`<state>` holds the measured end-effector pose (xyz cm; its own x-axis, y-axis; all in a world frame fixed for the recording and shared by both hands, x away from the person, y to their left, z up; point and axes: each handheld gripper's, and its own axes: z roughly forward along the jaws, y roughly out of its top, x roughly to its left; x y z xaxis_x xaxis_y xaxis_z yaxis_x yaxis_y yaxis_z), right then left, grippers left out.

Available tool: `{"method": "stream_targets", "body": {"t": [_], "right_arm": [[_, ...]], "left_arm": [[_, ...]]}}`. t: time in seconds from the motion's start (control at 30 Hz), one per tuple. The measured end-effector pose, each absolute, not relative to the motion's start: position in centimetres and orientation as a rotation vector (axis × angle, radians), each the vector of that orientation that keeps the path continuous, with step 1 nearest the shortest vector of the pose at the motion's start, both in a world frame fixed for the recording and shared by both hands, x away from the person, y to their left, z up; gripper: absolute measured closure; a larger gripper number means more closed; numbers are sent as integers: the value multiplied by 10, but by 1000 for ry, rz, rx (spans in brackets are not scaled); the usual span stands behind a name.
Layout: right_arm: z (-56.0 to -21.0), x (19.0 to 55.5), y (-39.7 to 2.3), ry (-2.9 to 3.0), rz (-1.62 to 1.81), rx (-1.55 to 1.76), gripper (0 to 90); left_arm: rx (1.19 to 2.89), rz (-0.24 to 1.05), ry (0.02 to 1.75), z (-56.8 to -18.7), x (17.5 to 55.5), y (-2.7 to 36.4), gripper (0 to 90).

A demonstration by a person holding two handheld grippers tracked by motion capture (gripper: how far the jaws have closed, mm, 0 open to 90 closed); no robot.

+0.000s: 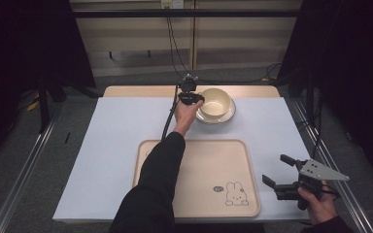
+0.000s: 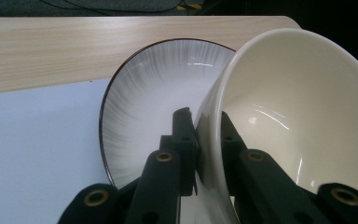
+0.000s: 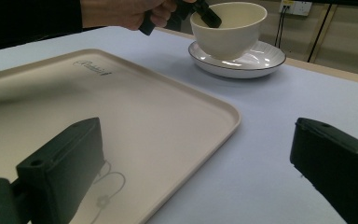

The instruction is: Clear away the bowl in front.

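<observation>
Small mark beside the tray's rabbit drawing: unreadable.

The high view looks forward and down from above the person's side, taking in the whole table from near edge to far edge, with the floor beyond.

The left gripper view sits very close at the table's far edge, looking along its jaws at the cream bowl and the plate beneath it, the wooden far rim just behind.

The right gripper view rides low near the table's near right corner, facing across the tray toward the far edge. It shares the bowl and plate with the other two views, only from farther off.
</observation>
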<state>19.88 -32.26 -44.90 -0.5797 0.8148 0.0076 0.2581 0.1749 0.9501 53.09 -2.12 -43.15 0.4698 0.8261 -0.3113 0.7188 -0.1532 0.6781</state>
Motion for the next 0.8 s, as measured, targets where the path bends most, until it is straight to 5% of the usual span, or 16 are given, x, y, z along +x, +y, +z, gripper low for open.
{"method": "stream_targets", "body": {"t": [0.8], "right_arm": [[-449,199,-323,1935,1419,1004,20]], "left_arm": [[1881,153,1257,-410,514,3,829]]}}
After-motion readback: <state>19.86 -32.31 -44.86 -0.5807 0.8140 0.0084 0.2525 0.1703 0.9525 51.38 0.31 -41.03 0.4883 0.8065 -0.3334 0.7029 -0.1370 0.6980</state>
